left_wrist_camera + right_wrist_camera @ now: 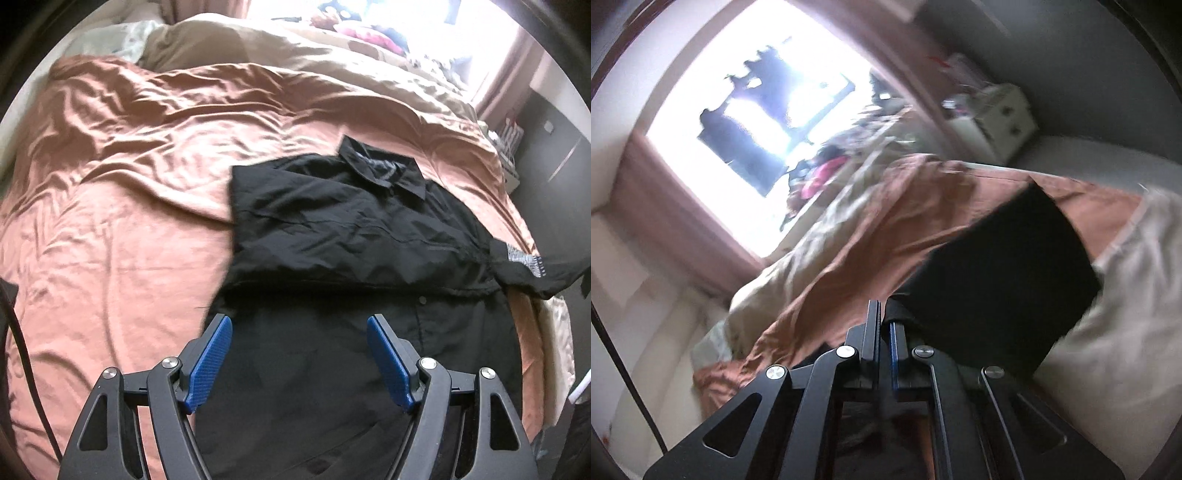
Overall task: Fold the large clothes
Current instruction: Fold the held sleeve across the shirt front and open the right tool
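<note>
Matt black shirt (351,221), seemingly satiny bedspread (129,184)

Daylight poured from the far window (738,110), blown out to white glare in both my views. My right view was heavily motion-blurred and tilted. The black shirt (351,221) lost detail, and fisheye edges curved darkly.

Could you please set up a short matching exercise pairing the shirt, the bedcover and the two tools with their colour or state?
Things:
1. shirt
2. bedcover
3. left tool
4. right tool

States:
A. jaws wide apart above dark cloth
B. black, with a collar
C. jaws shut on black fabric
D. rust-orange and wrinkled

Pairs: 1-B, 2-D, 3-A, 4-C
</note>
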Demonstrator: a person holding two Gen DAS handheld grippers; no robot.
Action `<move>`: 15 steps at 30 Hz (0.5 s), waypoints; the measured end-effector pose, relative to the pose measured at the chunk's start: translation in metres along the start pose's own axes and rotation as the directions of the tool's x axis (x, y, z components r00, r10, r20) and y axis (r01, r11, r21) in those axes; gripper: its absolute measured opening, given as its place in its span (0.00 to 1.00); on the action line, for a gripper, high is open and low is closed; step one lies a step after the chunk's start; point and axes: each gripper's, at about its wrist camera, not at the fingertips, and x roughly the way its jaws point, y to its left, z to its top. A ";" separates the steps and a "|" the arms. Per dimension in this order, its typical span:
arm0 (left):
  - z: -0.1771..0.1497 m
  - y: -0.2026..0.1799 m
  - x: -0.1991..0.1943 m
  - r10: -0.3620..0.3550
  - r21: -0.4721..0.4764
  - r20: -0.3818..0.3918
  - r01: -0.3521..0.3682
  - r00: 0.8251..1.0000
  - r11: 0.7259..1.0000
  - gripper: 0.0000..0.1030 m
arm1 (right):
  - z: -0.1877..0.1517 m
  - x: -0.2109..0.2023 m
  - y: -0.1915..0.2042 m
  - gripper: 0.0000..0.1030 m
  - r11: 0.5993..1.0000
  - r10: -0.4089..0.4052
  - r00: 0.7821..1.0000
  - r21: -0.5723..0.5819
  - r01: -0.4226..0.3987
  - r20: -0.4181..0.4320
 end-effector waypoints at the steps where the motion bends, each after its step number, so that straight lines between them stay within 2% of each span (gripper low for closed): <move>1: -0.001 0.007 -0.004 -0.001 -0.011 0.007 0.002 1.000 1.000 0.74 | -0.002 0.001 0.019 0.01 1.000 0.022 1.000 -0.023 -0.022 -0.005; 7: -0.007 0.053 -0.028 -0.002 -0.073 0.046 0.006 0.999 0.997 0.74 | -0.019 0.014 0.111 0.01 0.984 0.110 0.993 -0.133 -0.115 -0.047; 11: -0.014 0.086 -0.040 0.003 -0.116 0.066 0.004 0.998 0.993 0.74 | -0.034 0.038 0.158 0.01 0.969 0.143 0.985 -0.188 -0.159 -0.095; 15: -0.023 0.119 -0.049 0.008 -0.164 0.073 0.004 0.997 0.986 0.74 | -0.039 0.070 0.179 0.01 0.957 0.162 0.976 -0.217 -0.191 -0.144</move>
